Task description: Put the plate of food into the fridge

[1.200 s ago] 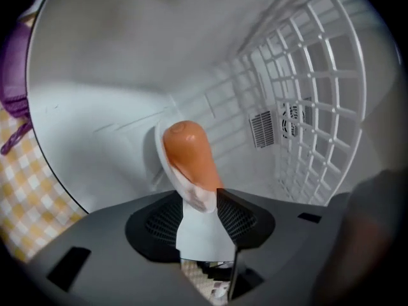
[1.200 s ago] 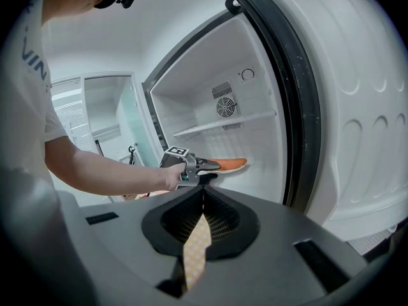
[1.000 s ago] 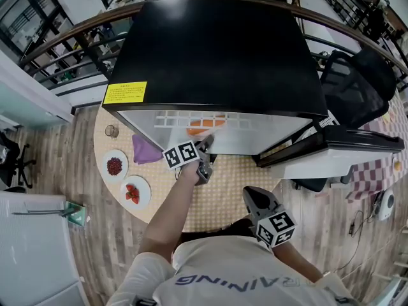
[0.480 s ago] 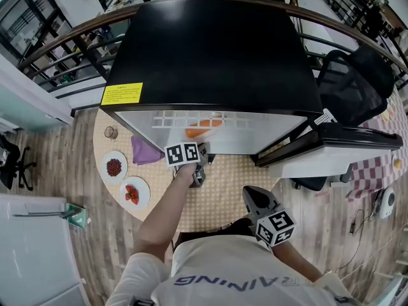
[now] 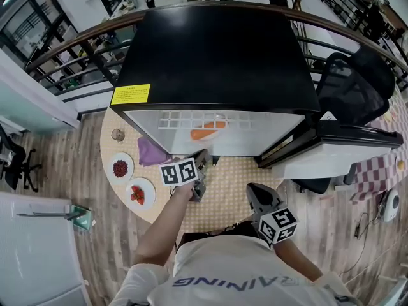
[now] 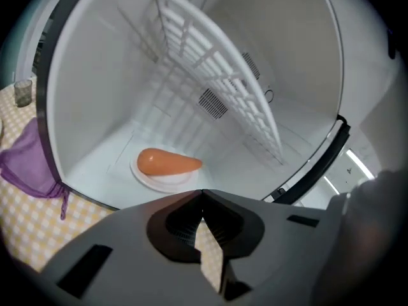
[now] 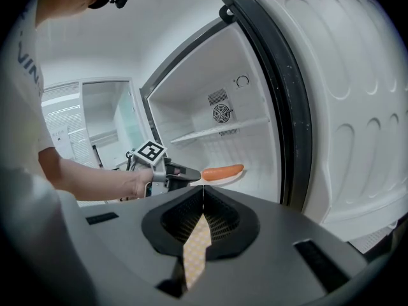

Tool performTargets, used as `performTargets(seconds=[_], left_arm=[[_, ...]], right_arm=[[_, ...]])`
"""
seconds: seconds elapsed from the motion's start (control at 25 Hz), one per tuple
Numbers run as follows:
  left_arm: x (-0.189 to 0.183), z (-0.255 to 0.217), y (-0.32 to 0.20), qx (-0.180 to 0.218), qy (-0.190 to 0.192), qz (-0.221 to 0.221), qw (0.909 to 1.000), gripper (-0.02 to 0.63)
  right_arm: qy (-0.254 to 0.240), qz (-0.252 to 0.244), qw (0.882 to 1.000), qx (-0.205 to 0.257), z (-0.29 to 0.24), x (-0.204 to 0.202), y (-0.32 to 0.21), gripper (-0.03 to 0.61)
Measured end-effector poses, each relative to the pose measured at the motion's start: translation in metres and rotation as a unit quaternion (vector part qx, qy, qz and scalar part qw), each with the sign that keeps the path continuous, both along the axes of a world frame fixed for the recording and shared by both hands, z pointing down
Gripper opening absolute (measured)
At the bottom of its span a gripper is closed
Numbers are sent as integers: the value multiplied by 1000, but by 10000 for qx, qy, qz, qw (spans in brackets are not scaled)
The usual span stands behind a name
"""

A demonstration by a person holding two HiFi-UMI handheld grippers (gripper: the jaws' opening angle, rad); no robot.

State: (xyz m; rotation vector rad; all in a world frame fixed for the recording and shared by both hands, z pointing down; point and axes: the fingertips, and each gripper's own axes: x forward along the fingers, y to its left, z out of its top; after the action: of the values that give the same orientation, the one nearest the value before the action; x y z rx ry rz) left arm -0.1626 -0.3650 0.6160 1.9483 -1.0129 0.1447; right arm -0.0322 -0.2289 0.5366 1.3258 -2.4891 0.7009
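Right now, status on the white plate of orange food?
Left gripper just closed, empty; right gripper shut, empty. White round plate with orange food sits on the black fridge's white floor. Fridge door open, nothing in the way.

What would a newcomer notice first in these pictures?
The black fridge stands open on the round table, filling the head view. On its white floor lies a plate with an orange piece of food, below the wire shelf. Just outside, the left gripper has just closed its jaws on nothing.
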Motion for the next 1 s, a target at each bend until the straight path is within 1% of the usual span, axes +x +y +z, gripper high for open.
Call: performTargets(seconds=[0.2,0.4,0.48,0.64,0.8,1.0], left_arm=[[-13,-47,31,681,-35,0,9977,9],[-23,-101,61,1359,-54,-59,9907,9],[-27,-119,72,1669,-234,-6,9857,9],[-38,-142,94,2193,-744,74,9728,9],[-52,-152,108,2473,-1130,-28,9623,9],[-60,-156,118,2627,-1291,-88,9562,9]], right_arm=[[-58,45,9998,178,-10,-2,-7,21],[-117,20,9993,345,-23,-8,-9,21],[-126,0,9991,411,-29,-11,-10,21],[-134,-47,9985,526,-37,-19,-9,21],[-135,-69,9979,637,-44,-25,-11,21],[-94,-89,9971,749,-53,-29,-10,21]])
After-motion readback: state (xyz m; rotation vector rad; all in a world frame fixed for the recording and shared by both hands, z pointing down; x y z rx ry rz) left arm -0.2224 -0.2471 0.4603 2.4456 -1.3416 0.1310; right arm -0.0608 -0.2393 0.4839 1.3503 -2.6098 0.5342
